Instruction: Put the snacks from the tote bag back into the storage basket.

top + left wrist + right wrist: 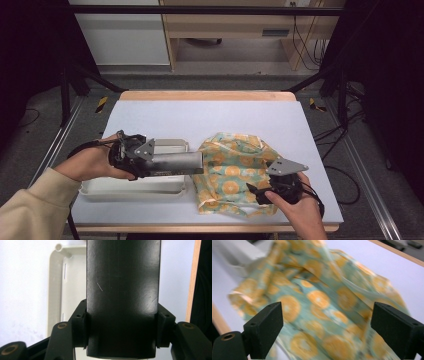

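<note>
On the pale table (210, 117), an orange-print cloth (232, 172) lies crumpled beside a white tray (132, 187). The left gripper (122, 331) pinches a dark cylinder (177, 162), seemingly a flask, over the tray. The right gripper (327, 327), jaws spread, hovers over the cloth.

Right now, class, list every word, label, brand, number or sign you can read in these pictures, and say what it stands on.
None can be read.
Dark bar clamped in the left hand-held gripper: scratches, no lettering.
Orange-print cloth: fruit pattern, no words.
White tray: blank.
Plate on the far cabinet: too small to read.
</note>
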The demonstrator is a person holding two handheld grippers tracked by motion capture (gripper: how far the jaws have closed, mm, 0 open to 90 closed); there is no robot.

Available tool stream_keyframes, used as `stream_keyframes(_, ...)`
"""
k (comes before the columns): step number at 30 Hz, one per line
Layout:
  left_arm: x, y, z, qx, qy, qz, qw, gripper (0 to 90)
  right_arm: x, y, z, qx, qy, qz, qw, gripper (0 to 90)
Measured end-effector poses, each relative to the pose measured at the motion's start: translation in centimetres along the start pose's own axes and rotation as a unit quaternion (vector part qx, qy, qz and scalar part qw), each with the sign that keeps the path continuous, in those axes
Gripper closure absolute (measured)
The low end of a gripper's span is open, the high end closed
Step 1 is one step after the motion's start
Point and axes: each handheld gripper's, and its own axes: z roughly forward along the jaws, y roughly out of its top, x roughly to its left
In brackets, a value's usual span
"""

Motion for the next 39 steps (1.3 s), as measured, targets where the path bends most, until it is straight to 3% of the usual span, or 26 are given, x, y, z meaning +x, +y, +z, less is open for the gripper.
stream_keyframes(5,0.3,-0.7,-0.9,-0.006,0.006,-0.006,0.9999,43.1,-1.5,-2.1,-1.0,-0.047,-0.066,0.045,0.9957,11.0)
stream_keyframes(9,0.8,-1.3,-1.4,-0.002,0.018,-0.006,0.9998,43.1,-2.4,-3.7,-1.2,-0.083,-0.092,0.103,0.9870,10.8)
stream_keyframes(13,0.9,-1.7,-1.8,-0.007,0.021,-0.009,0.9997,43.2,-3.1,-5.2,-1.3,-0.073,-0.137,0.125,0.9800,9.9)
stream_keyframes(17,1.1,-2.1,-1.6,-0.003,0.025,-0.010,0.9996,43.2,-3.4,-6.5,-1.4,-0.071,-0.144,0.148,0.9759,9.3)
stream_keyframes(23,1.4,-2.8,-1.1,-0.005,0.026,-0.013,0.9996,43.2,-3.7,-7.5,-1.4,-0.058,-0.155,0.155,0.9740,7.1)
stream_keyframes(29,1.8,-4.1,-0.3,-0.008,0.023,-0.022,0.9994,43.2,-3.7,-8.2,-1.3,-0.038,-0.163,0.149,0.9745,6.5)
stream_keyframes(39,2.1,-5.6,1.0,-0.004,0.014,-0.028,0.9995,43.2,-3.8,-8.7,-1.6,-0.037,-0.174,0.153,0.9720,6.0)
